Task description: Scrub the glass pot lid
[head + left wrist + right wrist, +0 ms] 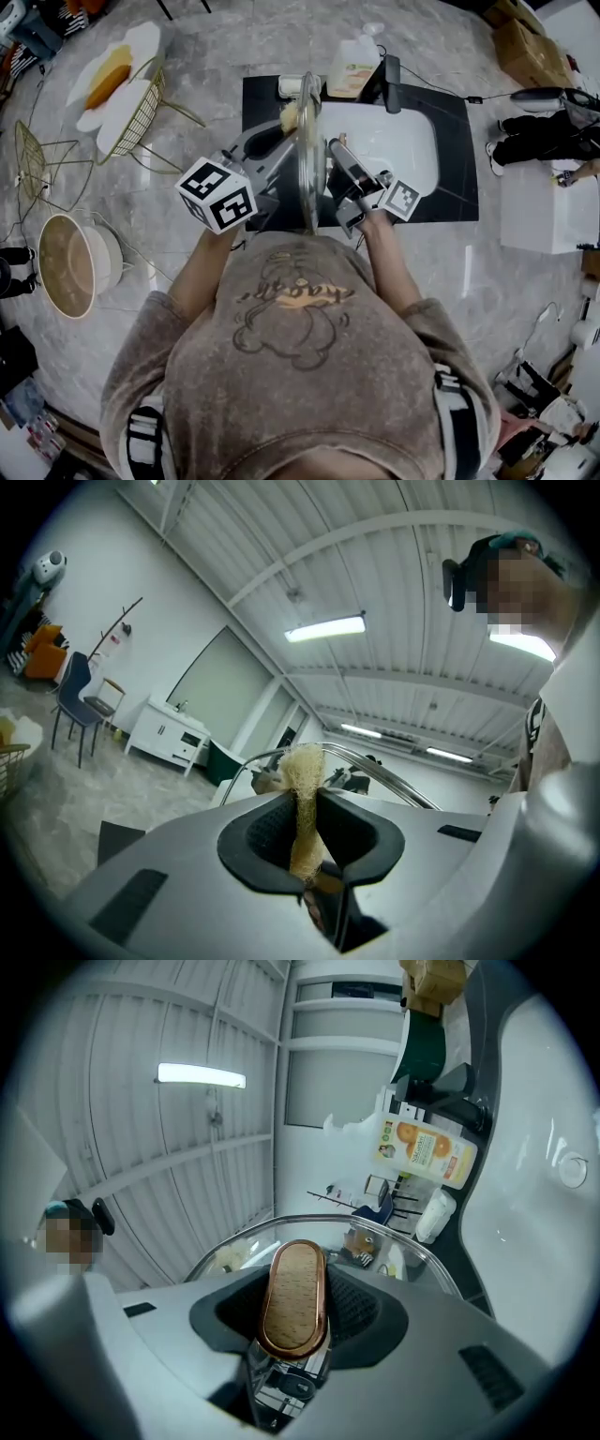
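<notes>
- The glass pot lid [308, 141] is held up on edge over the black counter [459, 192], at the left edge of the sink [412, 141]. It stands between the two tools, and from the head view we see it almost edge-on.
- The right hand-held gripper [295, 1307] has its jaws partly closed and clamped on the lid's wood-topped knob [292, 1279]. This single grip carries the whole lid.
- The left hand-held gripper [307, 808] has its jaws drawn nearly together, pinching a pale fibrous scrubber [304, 761]. The scrubber's tip stands at the lid's metal rim.
- Risk, as we judge it: sideways scrubbing pressure could turn the lid about the knob, or work the smooth knob out of the pads. A lid let go here would drop onto the counter or into the sink and might chip or crack.
- Risk: the scrubber is held as a thin strip, so a hard stroke could fold it or pull it free. Bare jaw would then meet glass.
- Risk: a wide swing could knock the rim against the faucet [387, 82] or the soap bottle [352, 67] just behind.
- Hard to make out: whether the scrubber presses on the glass or only lies close to it. Neither gripper view settles this.
- Hidden: the lid's lower edge, behind the grippers and the person's chest in the head view. We cannot tell whether there is water, suds or dirt on the glass.
</notes>
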Demonstrator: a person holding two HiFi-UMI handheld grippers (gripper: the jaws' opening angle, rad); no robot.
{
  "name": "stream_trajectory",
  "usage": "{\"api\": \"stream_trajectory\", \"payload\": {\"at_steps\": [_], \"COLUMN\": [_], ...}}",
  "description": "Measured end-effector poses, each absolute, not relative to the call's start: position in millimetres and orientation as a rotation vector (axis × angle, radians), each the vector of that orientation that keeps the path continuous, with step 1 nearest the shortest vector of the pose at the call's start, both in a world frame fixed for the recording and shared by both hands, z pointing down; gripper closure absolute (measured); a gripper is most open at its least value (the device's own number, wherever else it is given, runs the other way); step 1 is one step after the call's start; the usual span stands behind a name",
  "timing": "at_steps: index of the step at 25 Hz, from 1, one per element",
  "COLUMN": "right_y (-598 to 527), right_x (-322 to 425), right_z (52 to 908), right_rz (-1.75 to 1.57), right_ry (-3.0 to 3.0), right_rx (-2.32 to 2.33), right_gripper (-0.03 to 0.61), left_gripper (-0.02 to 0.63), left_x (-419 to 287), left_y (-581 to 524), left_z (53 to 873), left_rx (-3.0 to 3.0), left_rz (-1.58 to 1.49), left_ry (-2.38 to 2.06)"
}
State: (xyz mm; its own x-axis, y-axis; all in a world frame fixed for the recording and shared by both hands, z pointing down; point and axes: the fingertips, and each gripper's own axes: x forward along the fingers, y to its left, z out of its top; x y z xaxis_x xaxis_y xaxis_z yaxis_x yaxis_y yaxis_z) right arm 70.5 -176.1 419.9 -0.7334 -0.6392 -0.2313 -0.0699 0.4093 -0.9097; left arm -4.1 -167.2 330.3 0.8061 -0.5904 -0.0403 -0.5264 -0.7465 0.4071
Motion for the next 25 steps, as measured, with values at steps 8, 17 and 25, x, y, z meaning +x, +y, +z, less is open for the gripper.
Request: {"api": "stream_trajectory", "payload": {"at_steps": [8,17,25], "right_y": [-165,-161,-161], "right_x": [62,58,62], "right_z": [413,406,404], "right_rz": [-1.342,-1.329,-1.339], "right_ry": [2.134,2.131,2.059], "right_rx": [-0.492,-0.445,-0.438], "right_gripper": [0.405,0.405,0.405], "left_gripper": [0.551,0.551,0.551], "left_x": [-8,-9,6], "left_y": [-185,-219,-241], "left_z": [333,349,385], "left_rx": [2.639,2.652,2.668], "left_rz": [-0.195,-0.116,0.016], "left_ry": [-0.914,-0.999,-1.014]}}
